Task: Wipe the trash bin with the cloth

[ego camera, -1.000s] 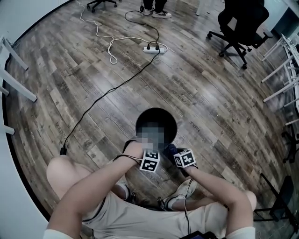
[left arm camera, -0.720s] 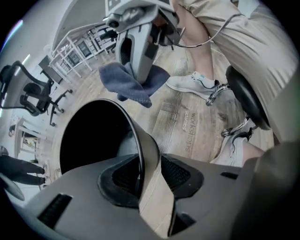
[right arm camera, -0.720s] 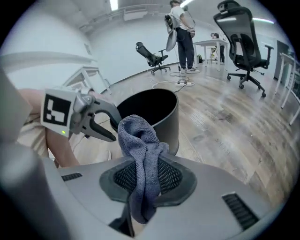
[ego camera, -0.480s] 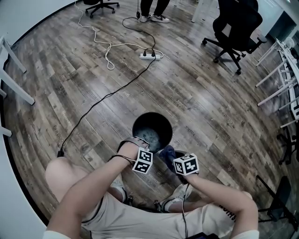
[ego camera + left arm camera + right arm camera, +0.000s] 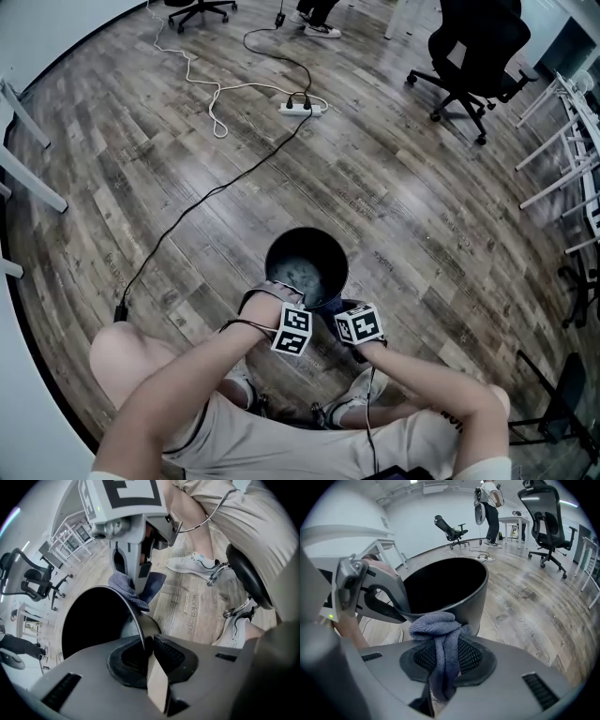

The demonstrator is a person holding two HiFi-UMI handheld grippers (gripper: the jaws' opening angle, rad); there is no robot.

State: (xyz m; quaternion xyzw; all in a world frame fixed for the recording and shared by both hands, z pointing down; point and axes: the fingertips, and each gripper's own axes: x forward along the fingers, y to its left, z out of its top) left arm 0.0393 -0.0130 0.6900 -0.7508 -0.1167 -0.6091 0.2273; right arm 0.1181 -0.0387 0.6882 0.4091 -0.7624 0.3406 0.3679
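Note:
A black round trash bin stands on the wooden floor in front of my knees. My left gripper is at its near rim. The thin bin wall runs between the pads, which have just been closing onto it. My right gripper is shut on a bunched blue-grey cloth that presses against the bin's outer wall just under the rim. In the head view the cloth shows between the two marker cubes, on the bin's near right side.
A white power strip with black and white cables lies on the floor beyond the bin. Black office chairs and white table frames stand at the right. My shoes and a stool are close behind the bin.
The right gripper has lifted the cloth a little, closer to the bin's near right rim. The left gripper has stayed at the near rim.

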